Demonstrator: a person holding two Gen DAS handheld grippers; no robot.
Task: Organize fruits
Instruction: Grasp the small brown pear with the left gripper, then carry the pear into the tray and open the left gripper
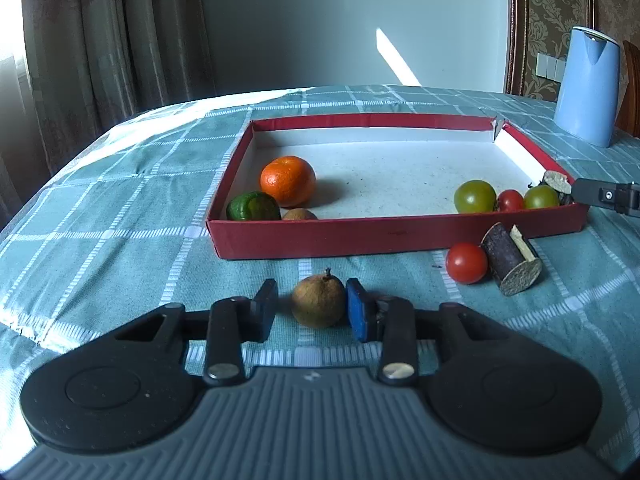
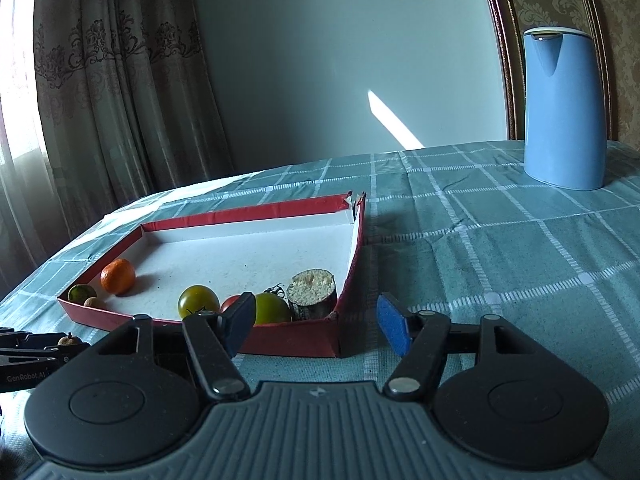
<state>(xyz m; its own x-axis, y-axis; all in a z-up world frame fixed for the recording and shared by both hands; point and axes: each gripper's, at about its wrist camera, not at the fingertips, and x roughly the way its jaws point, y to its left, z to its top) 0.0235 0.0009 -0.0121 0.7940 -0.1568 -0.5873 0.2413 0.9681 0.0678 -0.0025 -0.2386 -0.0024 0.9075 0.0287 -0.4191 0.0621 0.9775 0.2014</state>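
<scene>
Fruits lie partly in the red tray (image 1: pixel 332 240) and partly on the table (image 1: pixel 120 216). The left tool (image 1: pixel 312 306) brackets a brown longan (image 1: pixel 319 300) on the cloth before the tray; its right pad touches the fruit, while the left pad stands just beside it, so I cannot tell whether it pinches. The right tool (image 2: pixel 316 322) is spread with nothing between its fingers, at the tray's near right corner. An orange (image 1: pixel 287 180), green fruit (image 1: pixel 253 207) and tomatoes (image 1: pixel 475 196) sit inside the tray; a red tomato (image 1: pixel 466 263) and a cut dark stalk piece (image 1: pixel 512 264) lie outside.
</scene>
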